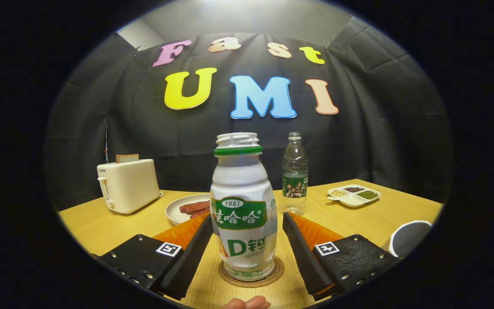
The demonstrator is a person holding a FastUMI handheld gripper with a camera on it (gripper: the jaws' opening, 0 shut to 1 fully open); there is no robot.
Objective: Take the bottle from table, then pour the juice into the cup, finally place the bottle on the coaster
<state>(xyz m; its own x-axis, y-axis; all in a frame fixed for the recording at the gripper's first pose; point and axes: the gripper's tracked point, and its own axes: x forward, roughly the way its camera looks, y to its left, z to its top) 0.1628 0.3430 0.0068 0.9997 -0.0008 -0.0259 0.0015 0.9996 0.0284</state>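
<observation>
Gripper view: capless white bottle [243,206] upright.

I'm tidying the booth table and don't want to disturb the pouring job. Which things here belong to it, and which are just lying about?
Part of the job:
- white bottle, standing on the coaster between the open gripper fingers, neither touching it
- white cup

Just lying about:
- toaster with bread
- plate of food
- clear water bottle
- divided snack dish

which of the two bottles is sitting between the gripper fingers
The white bottle with the green neck ring, standing on the coaster between the open gripper fingers. The clear bottle stands beyond them.
</observation>
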